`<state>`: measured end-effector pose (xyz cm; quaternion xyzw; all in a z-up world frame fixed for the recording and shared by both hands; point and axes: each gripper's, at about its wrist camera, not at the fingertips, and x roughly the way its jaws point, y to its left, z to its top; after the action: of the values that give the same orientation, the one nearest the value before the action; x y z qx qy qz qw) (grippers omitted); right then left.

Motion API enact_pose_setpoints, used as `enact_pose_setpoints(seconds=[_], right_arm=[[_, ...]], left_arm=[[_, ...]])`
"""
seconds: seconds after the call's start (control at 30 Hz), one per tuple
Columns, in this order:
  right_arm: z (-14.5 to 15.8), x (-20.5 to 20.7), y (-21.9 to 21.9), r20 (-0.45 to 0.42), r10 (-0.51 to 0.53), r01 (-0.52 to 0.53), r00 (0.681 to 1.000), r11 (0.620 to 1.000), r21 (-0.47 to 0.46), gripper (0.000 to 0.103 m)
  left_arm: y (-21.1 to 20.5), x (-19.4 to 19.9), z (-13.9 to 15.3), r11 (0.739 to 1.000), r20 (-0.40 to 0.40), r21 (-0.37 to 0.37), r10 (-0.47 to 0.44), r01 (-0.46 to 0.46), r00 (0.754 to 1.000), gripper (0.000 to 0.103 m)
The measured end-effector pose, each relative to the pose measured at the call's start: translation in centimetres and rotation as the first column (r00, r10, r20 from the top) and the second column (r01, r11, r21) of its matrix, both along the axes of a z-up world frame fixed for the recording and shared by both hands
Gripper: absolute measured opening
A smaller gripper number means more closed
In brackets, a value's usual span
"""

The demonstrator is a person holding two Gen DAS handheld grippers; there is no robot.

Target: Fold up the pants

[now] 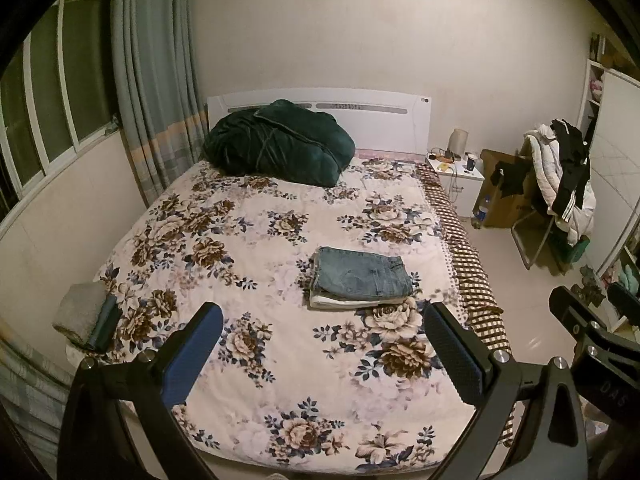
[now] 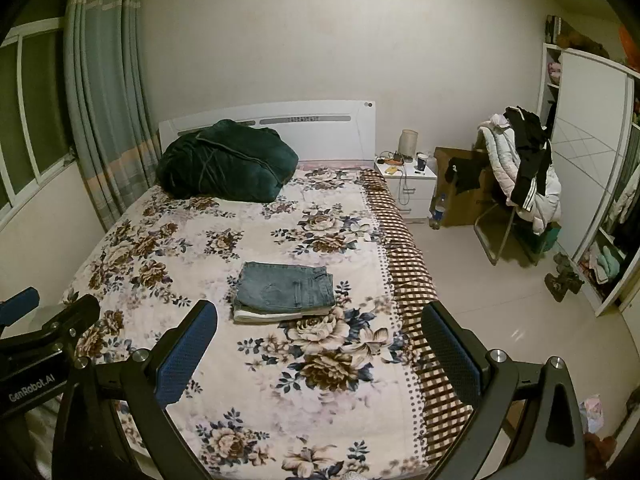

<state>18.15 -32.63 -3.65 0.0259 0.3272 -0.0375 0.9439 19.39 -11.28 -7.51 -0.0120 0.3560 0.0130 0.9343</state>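
Observation:
Folded blue jeans [image 1: 362, 276] lie on top of a folded light garment [image 1: 344, 301] on the flowered bed cover [image 1: 248, 248]; they also show in the right wrist view [image 2: 285, 289]. My left gripper [image 1: 324, 354] is open and empty, held above the foot of the bed, well short of the stack. My right gripper [image 2: 320, 354] is open and empty, beside the left one at a similar distance from the stack. The right gripper shows at the right edge of the left wrist view [image 1: 592, 316]; the left gripper shows at the left edge of the right wrist view [image 2: 44, 316].
A dark green quilt bundle [image 1: 280, 142] lies at the headboard. A grey folded cloth [image 1: 84, 314] sits at the bed's left edge. A nightstand [image 1: 460, 172], a chair piled with clothes [image 1: 560, 184] and a wardrobe [image 2: 592, 168] stand on the right across tiled floor.

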Motion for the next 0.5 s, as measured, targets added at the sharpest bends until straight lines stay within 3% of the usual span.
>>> enact_pose_setpoints(seconds=[0.5], right_arm=[[-0.15, -0.19, 0.23, -0.004, 0.016, -0.016, 1.000, 1.000, -0.011, 0.103]], left_arm=[[0.04, 0.28, 0.37, 1.000, 0.009, 0.004, 0.002, -0.002, 1.000, 0.103]])
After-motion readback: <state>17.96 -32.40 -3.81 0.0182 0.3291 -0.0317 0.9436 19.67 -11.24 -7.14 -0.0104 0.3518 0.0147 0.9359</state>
